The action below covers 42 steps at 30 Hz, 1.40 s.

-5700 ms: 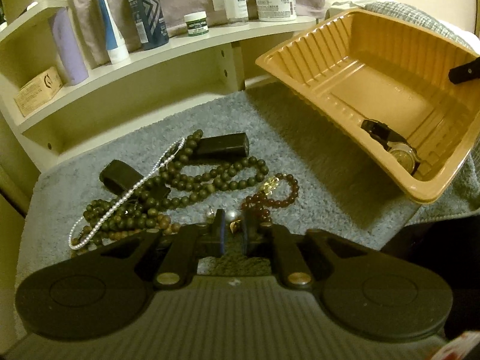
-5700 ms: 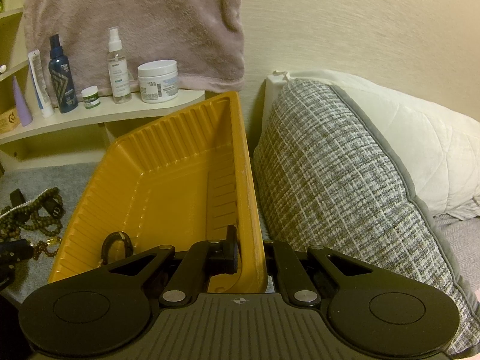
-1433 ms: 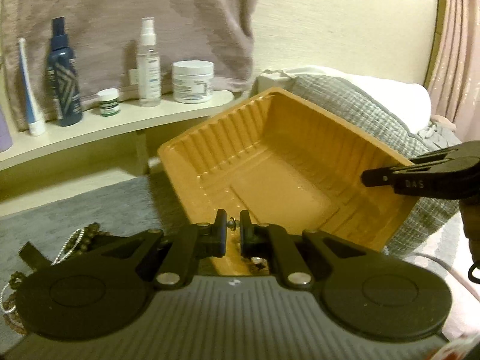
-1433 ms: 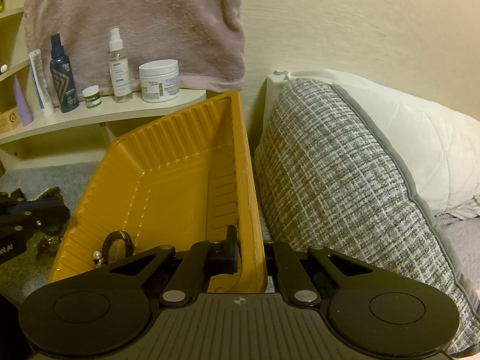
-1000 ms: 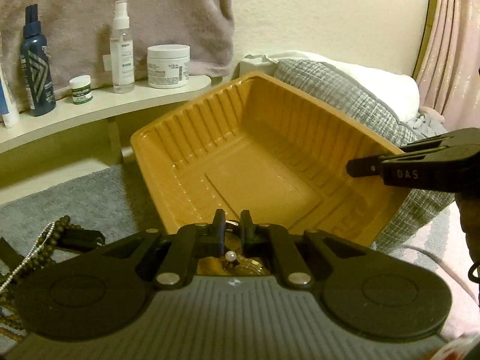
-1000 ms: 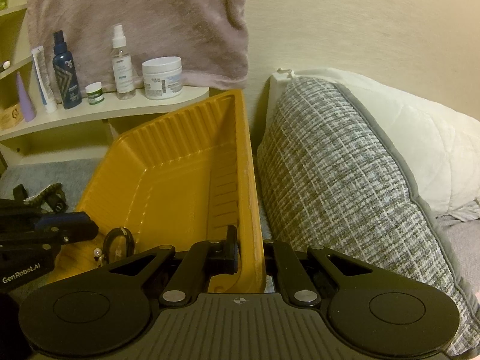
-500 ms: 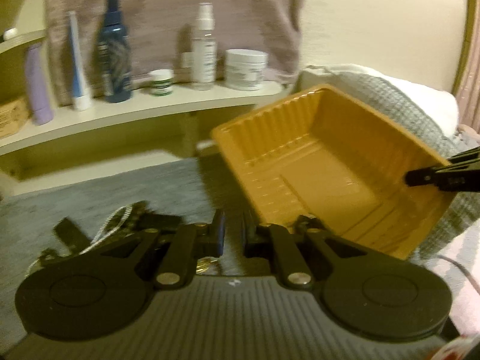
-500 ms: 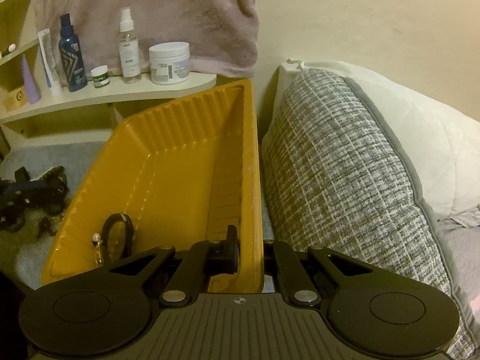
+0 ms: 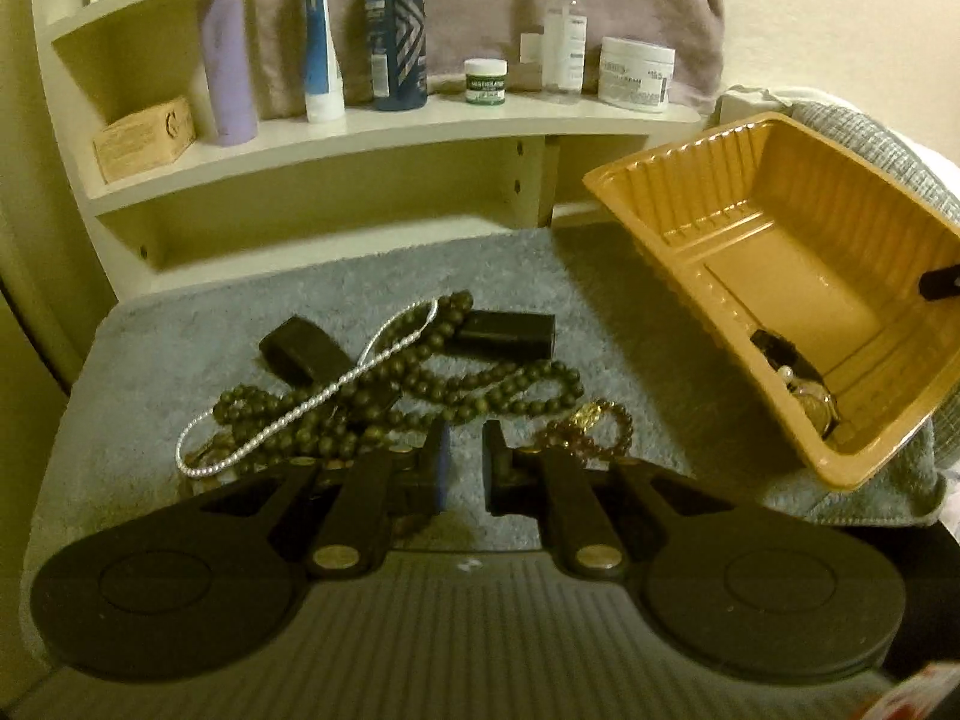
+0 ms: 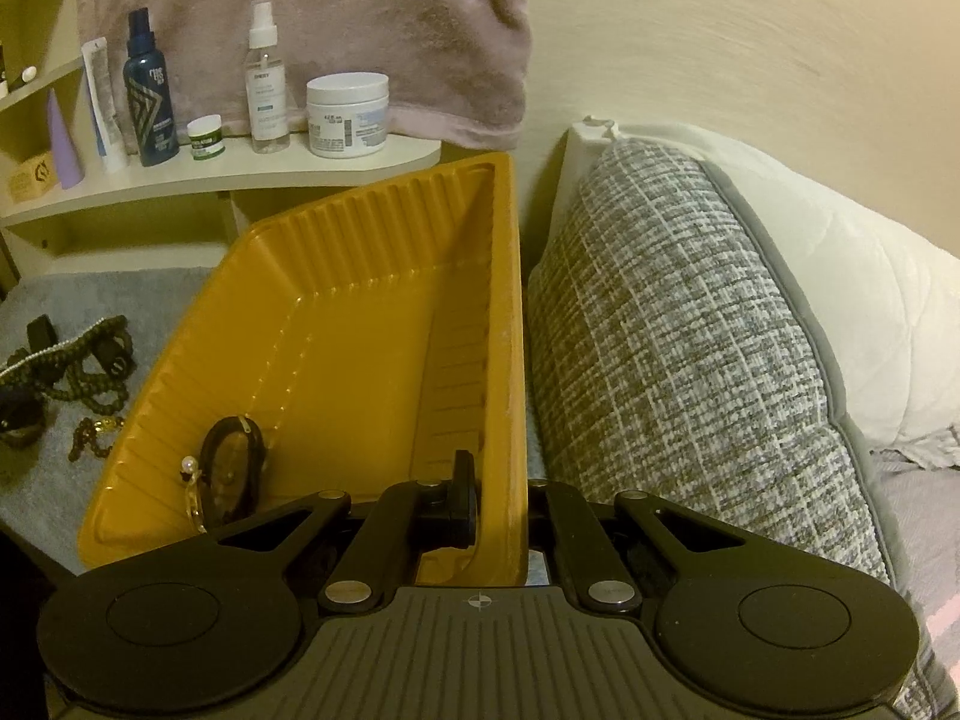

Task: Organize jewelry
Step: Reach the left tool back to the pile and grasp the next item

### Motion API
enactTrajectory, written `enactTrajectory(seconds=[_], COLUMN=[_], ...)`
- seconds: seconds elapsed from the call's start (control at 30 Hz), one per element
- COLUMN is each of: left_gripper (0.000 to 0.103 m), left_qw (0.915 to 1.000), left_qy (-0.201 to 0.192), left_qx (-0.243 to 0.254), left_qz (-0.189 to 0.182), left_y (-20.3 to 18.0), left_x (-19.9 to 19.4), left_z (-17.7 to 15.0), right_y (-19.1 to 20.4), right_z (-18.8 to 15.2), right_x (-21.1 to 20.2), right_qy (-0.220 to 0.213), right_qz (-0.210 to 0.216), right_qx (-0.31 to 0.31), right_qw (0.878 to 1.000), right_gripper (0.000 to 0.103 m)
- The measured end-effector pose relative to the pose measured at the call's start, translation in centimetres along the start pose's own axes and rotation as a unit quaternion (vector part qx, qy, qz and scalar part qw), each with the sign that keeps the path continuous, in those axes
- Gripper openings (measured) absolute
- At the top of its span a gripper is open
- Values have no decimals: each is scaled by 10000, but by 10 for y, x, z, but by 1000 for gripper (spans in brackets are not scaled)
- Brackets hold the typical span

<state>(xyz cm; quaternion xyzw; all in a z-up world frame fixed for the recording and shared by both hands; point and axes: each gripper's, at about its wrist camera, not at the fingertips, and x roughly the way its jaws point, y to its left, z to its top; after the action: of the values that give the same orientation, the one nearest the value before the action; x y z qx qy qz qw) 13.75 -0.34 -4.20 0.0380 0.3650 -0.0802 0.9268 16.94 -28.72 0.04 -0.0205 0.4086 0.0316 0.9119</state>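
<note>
while the right gripper (image 10: 501,510) clamps the near wall of the orange tray (image 10: 336,312), its jaws are closed on that thin plastic wall, one finger inside the tray and one outside. the tray is held tilted, with its far end raised toward the shelf (image 10: 240,177) and its right side just beside a grey woven cushion (image 10: 678,348). in the low corner of the tray lies a watch with a black strap (image 10: 231,462), and a small pearl piece (image 10: 189,467) rests touching it.

in the left wrist view, the left gripper (image 9: 462,468) hangs over a grey towel (image 9: 600,324), and its jaws are almost shut with only a narrow gap; nothing is between them. just beyond its fingertips the rest of the jewelry lies in a heap on the towel: a long string of dark green beads (image 9: 456,384), a thin pearl chain (image 9: 336,387) that crosses over the beads, and a reddish-brown bead bracelet (image 9: 594,429) with a gold charm, near the right finger. two black strap-like pieces (image 9: 507,333) stick out from under the beads; they are perhaps the ends of another watch band, but the view is too dim to be sure. the tray stands to the right of the heap, apart from it.

on the shelf behind stand a dark blue bottle (image 9: 397,24), a clear spray bottle (image 9: 563,18), a white jar (image 9: 636,73) and a lilac tube (image 9: 231,63).
</note>
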Motion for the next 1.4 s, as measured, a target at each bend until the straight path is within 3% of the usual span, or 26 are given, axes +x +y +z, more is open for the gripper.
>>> enactTrajectory(seconds=[0.23,0.37,0.6,0.63,0.7,1.4], left_gripper=[10,18,19,18,5,4], left_qw=[9993,9987,9982,9982,9984,9964], left_qy=[82,95,286,283,272,-540], left_qx=[79,106,267,285,251,206], left_qz=[-347,-496,-459,-454,-427,-615], left_y=[-15,-24,-30,-30,-28,-31], left_x=[11,16,24,24,23,-14], left_z=[-1,0,-5,-5,-4,43], right_y=[-1,-2,-2,-3,-2,-3], right_z=[1,1,1,1,1,0], right_x=[2,2,2,2,3,3], right_qy=[3,4,2,2,0,-6], right_qz=[7,16,19,21,18,17], right_qx=[-36,-45,-45,-45,-48,-49], right_qw=[10000,10000,10000,10000,10000,10000], right_gripper=[4,4,4,4,4,4])
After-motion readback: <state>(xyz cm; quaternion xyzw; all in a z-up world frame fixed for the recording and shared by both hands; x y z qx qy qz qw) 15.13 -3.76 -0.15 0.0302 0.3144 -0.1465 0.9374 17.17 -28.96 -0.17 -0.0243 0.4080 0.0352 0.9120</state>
